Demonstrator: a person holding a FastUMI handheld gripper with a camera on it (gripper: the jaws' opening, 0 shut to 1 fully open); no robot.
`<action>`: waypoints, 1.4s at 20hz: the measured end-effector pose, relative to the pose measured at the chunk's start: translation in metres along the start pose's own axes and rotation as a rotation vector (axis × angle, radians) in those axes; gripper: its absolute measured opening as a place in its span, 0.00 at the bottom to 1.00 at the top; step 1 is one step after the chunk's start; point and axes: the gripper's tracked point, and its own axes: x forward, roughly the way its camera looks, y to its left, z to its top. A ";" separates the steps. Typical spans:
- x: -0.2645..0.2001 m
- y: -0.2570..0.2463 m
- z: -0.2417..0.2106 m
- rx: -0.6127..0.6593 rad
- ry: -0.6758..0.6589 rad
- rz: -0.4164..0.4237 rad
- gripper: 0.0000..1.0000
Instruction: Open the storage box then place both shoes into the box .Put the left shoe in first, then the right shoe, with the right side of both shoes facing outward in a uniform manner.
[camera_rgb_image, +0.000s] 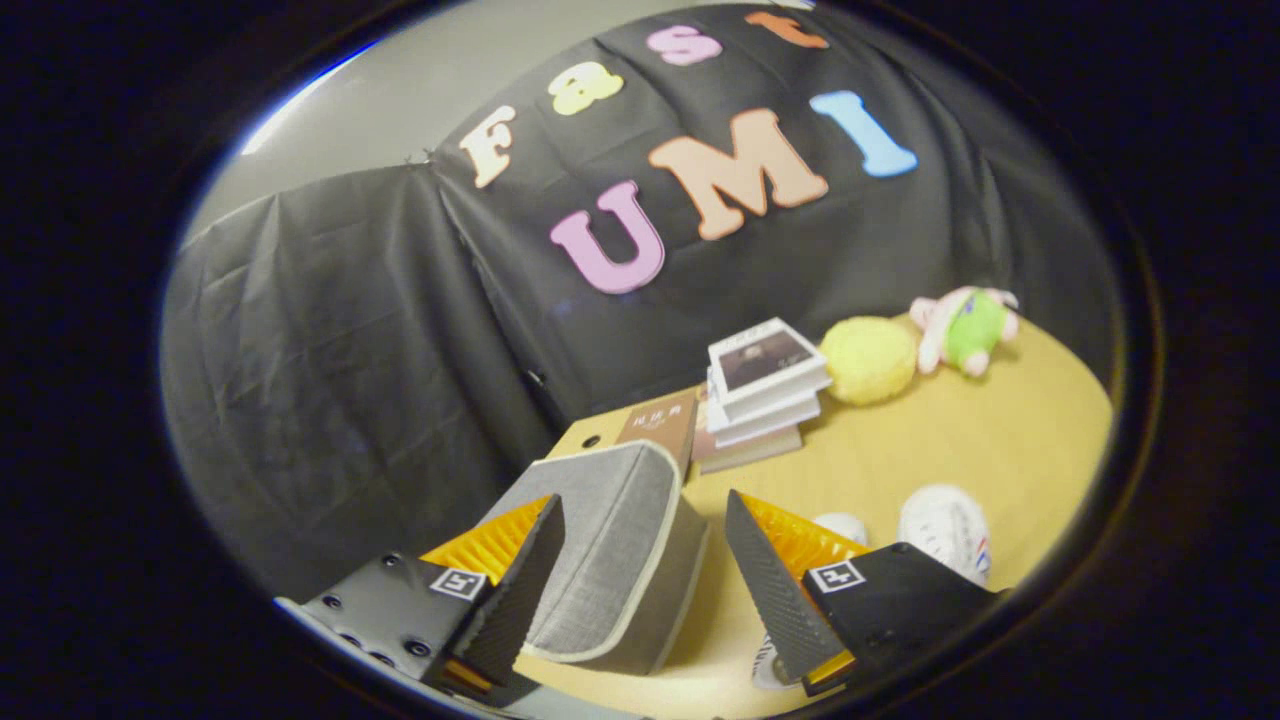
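Gripper view: claw spread wide around grey storage box.

My gripper has its fingers spread wide, pressing on nothing. Between them sits the grey fabric storage box with its pale edging, nearer my left finger than my right, and not touched by the right one. Two white shoes lie on the wooden table just behind my right finger, partly hidden by it. Beyond the box lies a brown cardboard piece, then a stack of books. Further right are a yellow fluffy ball and a pink-and-green plush toy, close together.
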 end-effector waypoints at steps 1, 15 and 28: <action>0.004 0.000 -0.012 0.061 0.046 0.021 1.00; 0.033 0.025 -0.099 0.783 0.417 0.237 0.78; 0.015 0.061 -0.057 0.783 0.448 0.347 0.13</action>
